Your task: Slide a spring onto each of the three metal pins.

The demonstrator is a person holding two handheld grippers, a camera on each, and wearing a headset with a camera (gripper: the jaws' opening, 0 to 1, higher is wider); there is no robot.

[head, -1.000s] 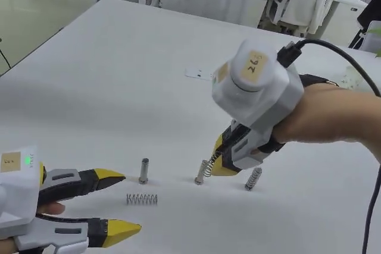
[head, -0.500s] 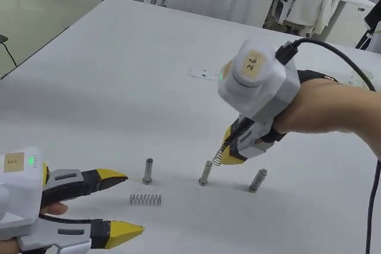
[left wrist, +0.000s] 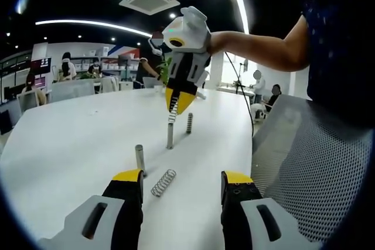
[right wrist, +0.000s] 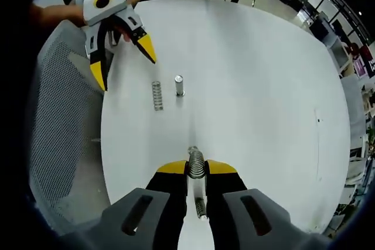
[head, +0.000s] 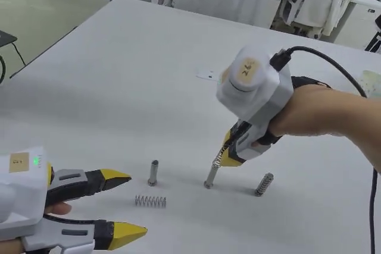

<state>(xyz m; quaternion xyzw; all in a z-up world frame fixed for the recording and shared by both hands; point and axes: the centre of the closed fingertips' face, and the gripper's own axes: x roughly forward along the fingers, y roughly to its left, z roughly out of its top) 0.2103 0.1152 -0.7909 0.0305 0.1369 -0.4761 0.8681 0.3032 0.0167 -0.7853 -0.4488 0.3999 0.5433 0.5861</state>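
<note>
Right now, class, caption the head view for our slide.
Right yellow-tipped gripper holds a coiled steel spring at the top of the middle upright metal pin.

Bare tabletop (head: 119, 87) is stretching wide behind the pins. The left pin (head: 153, 172) is standing unobstructed from above, while a loose spring (head: 150, 201) is lying between it and the gaping left gripper (head: 137, 203). The right gripper (head: 229, 157), clamping a held spring (head: 218, 160), is crowding the middle pin (head: 211, 177). The right pin (head: 264, 184) is standing near it.
</note>
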